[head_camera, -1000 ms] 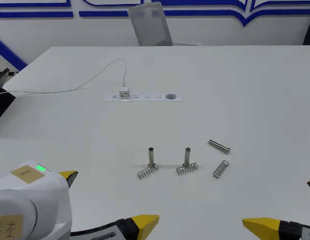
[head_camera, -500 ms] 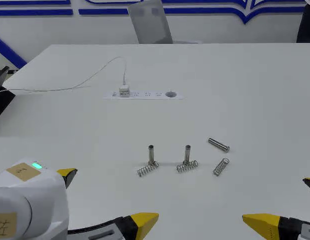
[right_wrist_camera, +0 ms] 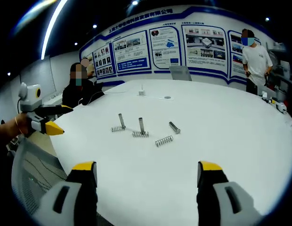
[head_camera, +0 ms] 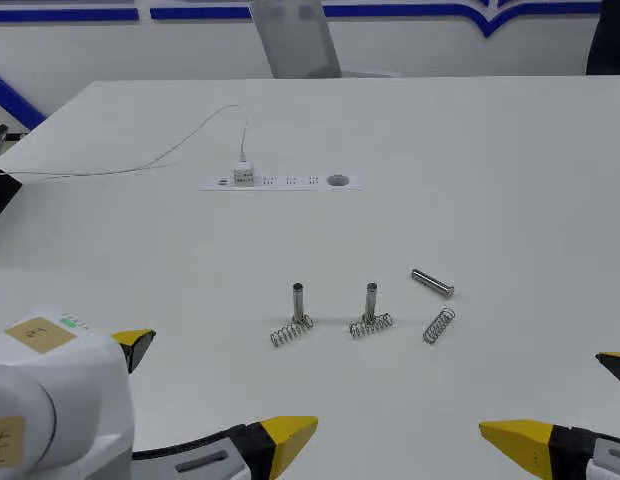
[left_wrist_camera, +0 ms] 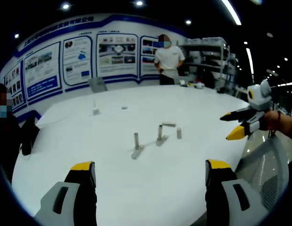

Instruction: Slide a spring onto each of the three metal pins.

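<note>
The centre pin (head_camera: 371, 298) stands upright on the white worktop (head_camera: 510, 200), and everything else is placed from it. Just to its left, as the person looks down, the second pin (head_camera: 298, 300) also stands upright. To its right and a little beyond it, the third pin (head_camera: 432, 283) lies flat on its side. All three springs lie loose on the worktop, none yet on a pin. The middle spring (head_camera: 371, 325) lies at the centre pin's foot on the person's side, touching it or very nearly. The left spring (head_camera: 291, 331) lies to the left of the centre pin, below the second pin's base. The right spring (head_camera: 439, 325) lies to its right, apart from it, at a slant. Well nearer the person than the centre pin, the left claw (head_camera: 210, 385) hovers to its left, its yellow-tipped jaws spread wide with nothing between them. The right claw (head_camera: 558, 395) hovers to its right, likewise spread and empty. Well beyond the centre pin a power strip (head_camera: 280, 182) sits flush in the worktop, with a white plug (head_camera: 244, 175) in it and a thin cable (head_camera: 180, 145) trailing off to the left. Beyond that stands a grey chair (head_camera: 295, 38).
</note>
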The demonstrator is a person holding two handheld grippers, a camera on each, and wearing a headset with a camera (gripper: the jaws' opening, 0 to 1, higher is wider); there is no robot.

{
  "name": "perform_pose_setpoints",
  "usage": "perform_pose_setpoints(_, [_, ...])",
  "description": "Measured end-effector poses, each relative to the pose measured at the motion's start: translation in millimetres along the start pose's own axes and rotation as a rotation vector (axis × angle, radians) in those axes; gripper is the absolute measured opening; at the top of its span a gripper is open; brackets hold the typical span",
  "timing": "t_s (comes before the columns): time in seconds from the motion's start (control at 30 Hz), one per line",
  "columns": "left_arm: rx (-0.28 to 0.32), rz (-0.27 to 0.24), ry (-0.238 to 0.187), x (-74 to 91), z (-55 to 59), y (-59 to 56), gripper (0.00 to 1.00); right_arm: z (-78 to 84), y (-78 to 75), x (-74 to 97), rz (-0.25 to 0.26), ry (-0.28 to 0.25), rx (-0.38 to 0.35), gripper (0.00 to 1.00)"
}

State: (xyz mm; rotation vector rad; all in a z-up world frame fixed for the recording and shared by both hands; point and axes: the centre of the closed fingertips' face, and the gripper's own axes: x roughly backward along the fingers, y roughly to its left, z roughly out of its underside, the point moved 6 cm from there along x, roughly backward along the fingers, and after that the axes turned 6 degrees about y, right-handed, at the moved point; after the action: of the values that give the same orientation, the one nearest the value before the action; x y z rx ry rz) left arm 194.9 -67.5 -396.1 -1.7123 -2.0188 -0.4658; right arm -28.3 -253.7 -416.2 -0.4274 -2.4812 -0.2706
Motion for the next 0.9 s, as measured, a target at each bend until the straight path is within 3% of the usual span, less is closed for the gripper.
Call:
perform_pose_setpoints(0.13, [-0.010, -0.003, 0.010, -1.7, 1.7, 0.3, 0.97, -2.2, -2.9, -4.2, -0.001, 0.008, -0.024, 0.88])
perform_pose_setpoints(0.3, [-0.005, 0.001, -0.007, -3.8, 1.7, -0.7, 0.97, -5.5, -7.7, -9.0, 0.005, 0.017, -0.033, 0.84])
perform_pose_setpoints(0.9, [-0.003, 0.011, 0.005, -8.4, 2.1, 0.6, 0.97, -19.1, -19.8, -27.4, -0.008, 0.036, 0.001, 0.78])
